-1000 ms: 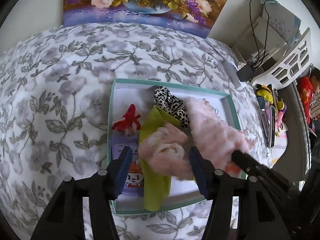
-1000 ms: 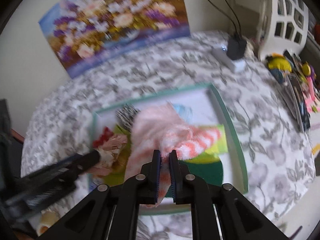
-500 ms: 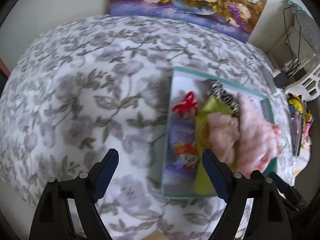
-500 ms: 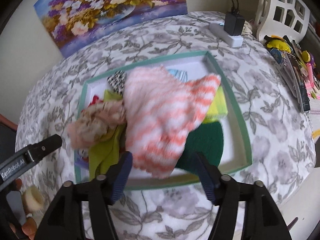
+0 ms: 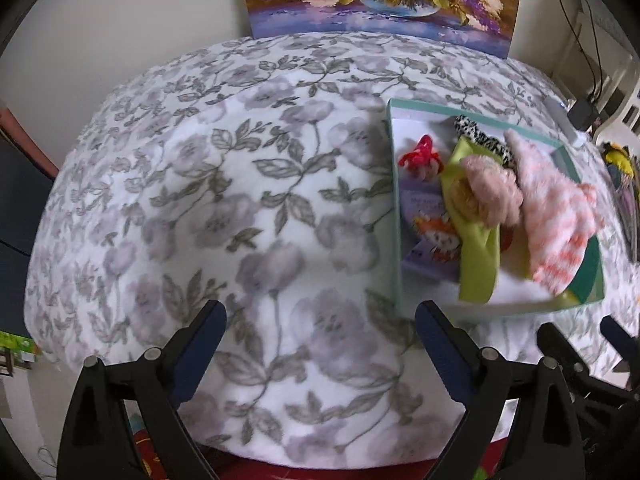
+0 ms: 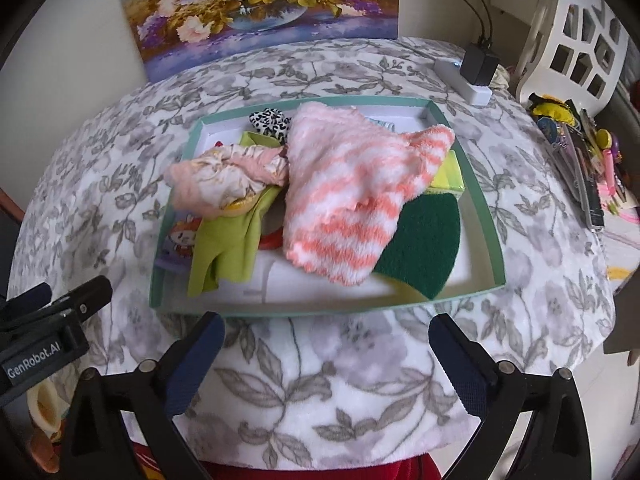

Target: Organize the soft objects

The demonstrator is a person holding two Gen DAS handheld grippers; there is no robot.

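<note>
jaws of the right gripper (image 6: pixel 323 342) spread wide, having just been opening, nothing between them; they hang over bare floral blanket (image 6: pixel 320 392) just short of the tray's near edge. jaws of the left gripper (image 5: pixel 320 332) likewise spread wide, having just been opening, empty, over open blanket to the left of the tray, near its near-left corner.

tray (image 6: pixel 486 216), shallow, teal rim, white floor, lying flat on the blanket-covered table. contents, all soft items heaped in it:
- pink-and-white striped fuzzy sock (image 6: pixel 352 192), uppermost, draped across the middle and reaching toward the far-right corner.
- pale pink crumpled cloth (image 6: pixel 224 174), against the sock's left side, toward the tray's left edge.
- lime green cloth (image 6: pixel 228 248), under the pink cloth, trailing to the near-left corner.
- dark green scouring pad (image 6: pixel 424 248), partly under the sock, at the near-right corner.
- black-and-white spotted item (image 6: pixel 270 120), at the far edge.
- red tufted item (image 5: pixel 420 154), near the far-left corner, seen from the left wrist only.
- printed packet with cartoon figure (image 6: pixel 180 240), flat along the left edge.
- yellow-green flat piece (image 6: pixel 450 176), beside the right edge.

surroundings: flower painting (image 6: pixel 260 8) propped against the wall at the table's far edge; white power strip with black adapter (image 6: pixel 474 70) at the far-right corner.
</note>
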